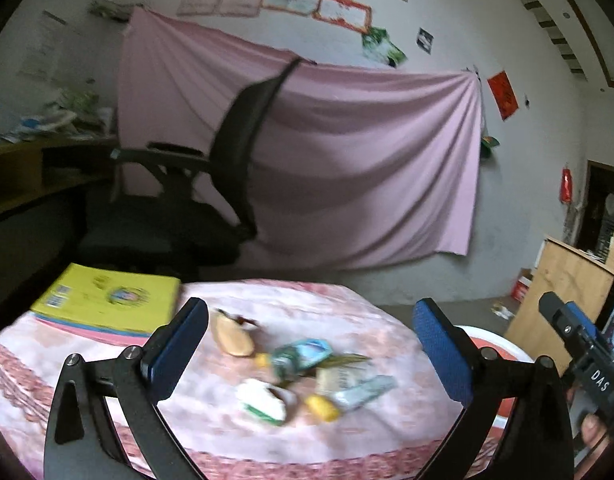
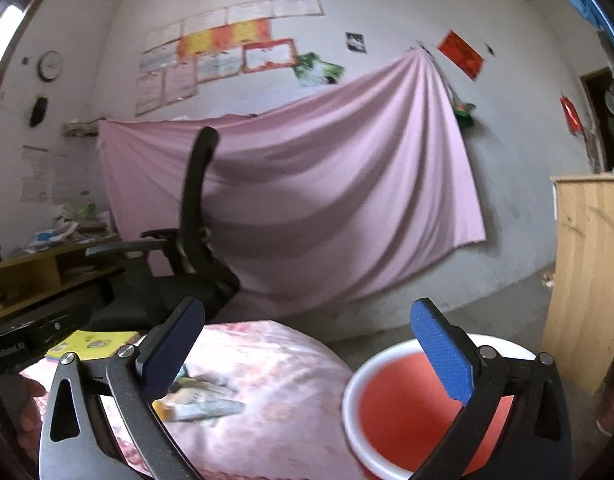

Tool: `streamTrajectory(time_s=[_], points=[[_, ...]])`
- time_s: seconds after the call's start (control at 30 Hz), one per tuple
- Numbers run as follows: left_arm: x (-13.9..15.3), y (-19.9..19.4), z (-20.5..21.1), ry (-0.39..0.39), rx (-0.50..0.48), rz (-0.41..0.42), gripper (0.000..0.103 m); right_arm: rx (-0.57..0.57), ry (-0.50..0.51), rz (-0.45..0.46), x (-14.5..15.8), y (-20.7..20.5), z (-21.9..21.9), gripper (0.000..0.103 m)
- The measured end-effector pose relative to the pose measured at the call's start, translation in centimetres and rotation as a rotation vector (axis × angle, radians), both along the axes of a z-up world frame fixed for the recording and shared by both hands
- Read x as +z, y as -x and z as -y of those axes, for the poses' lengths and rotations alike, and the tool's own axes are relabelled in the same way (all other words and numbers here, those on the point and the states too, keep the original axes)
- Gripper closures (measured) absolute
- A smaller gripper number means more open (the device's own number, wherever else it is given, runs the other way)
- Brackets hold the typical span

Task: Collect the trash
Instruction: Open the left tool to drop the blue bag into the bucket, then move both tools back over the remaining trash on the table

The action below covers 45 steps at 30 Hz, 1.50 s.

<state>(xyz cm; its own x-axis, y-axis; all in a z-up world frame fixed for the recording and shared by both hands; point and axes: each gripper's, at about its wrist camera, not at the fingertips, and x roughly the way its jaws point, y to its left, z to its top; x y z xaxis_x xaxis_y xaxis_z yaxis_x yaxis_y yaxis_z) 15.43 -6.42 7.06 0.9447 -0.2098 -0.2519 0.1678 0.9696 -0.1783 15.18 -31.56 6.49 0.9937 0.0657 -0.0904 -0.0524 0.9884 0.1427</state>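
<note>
Blurred trash pile (image 1: 307, 380) lies between left gripper's (image 1: 311, 344) spread jaws, wrappers unreadable.

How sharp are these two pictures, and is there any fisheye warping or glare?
Left wrist view: the trash pile on the table and the yellow book are smeared by motion blur; the room edges bow. Right wrist view: the red bin is soft, the pink sheet curves strongly, and windows at top left glare.
</note>
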Motion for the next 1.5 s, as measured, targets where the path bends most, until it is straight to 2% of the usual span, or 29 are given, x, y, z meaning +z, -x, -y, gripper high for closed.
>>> streamTrajectory(time_s=[0.13, 0.27, 0.43, 0.67, 0.77, 0.8, 0.87, 0.93, 1.03, 1.1, 1.27, 1.33, 1.4, 1.5], points=[[-0.2, 0.7, -1.8, -0.015, 0.035, 0.034, 0.003, 0.028, 0.029, 0.037, 0.3, -0.1, -2.0, 0.0], [-1.0, 1.0, -3.6, -0.038, 0.06, 0.036, 0.003, 0.055, 0.074, 0.026, 0.1, -0.7, -4.2, 0.0], [-2.4, 0.2, -4.6, -0.067, 0.057, -0.012, 0.003, 0.112, 0.11, -0.031, -0.3, -2.0, -5.8, 0.0], [-3.2, -1.1, -5.9, -0.021, 0.008, -0.086, 0.003, 0.166, 0.118, -0.114, -1.2, -3.3, -6.9, 0.0], [-3.4, -1.5, -5.6, -0.046, -0.023, -0.12, 0.005, 0.2, 0.115, -0.157, -1.6, -3.7, -7.2, 0.01], [-3.6, -1.8, -5.4, -0.058, -0.039, -0.143, 0.009, 0.212, 0.116, -0.175, -1.8, -3.9, -7.3, 0.015], [-4.1, -2.6, -5.0, -0.071, -0.074, -0.197, 0.016, 0.243, 0.122, -0.229, -2.2, -4.7, -7.7, 0.018], [-4.6, -3.3, -4.7, -0.073, -0.1, -0.245, 0.021, 0.288, 0.128, -0.279, -2.7, -5.3, -8.3, 0.033], [-5.6, -4.5, -4.5, -0.072, -0.119, -0.327, 0.025, 0.336, 0.149, -0.348, -3.3, -5.9, -9.2, 0.043], [-6.2, -5.1, -4.5, -0.064, -0.138, -0.371, 0.031, 0.354, 0.164, -0.388, -3.7, -6.2, -9.7, 0.048], [-7.2, -6.0, -3.9, -0.047, -0.19, -0.451, 0.032, 0.35, 0.175, -0.46, -4.5, -6.8, -10.1, 0.053], [-7.3, -6.3, -3.4, -0.058, -0.204, -0.468, 0.036, 0.345, 0.155, -0.478, -4.7, -7.1, -9.6, 0.056], [-7.7, -6.6, -2.8, -0.075, -0.227, -0.496, 0.045, 0.347, 0.13, -0.494, -4.8, -7.3, -9.2, 0.06], [-8.5, -7.1, -2.2, -0.081, -0.242, -0.54, 0.048, 0.358, 0.107, -0.517, -5.0, -7.8, -8.8, 0.064]])
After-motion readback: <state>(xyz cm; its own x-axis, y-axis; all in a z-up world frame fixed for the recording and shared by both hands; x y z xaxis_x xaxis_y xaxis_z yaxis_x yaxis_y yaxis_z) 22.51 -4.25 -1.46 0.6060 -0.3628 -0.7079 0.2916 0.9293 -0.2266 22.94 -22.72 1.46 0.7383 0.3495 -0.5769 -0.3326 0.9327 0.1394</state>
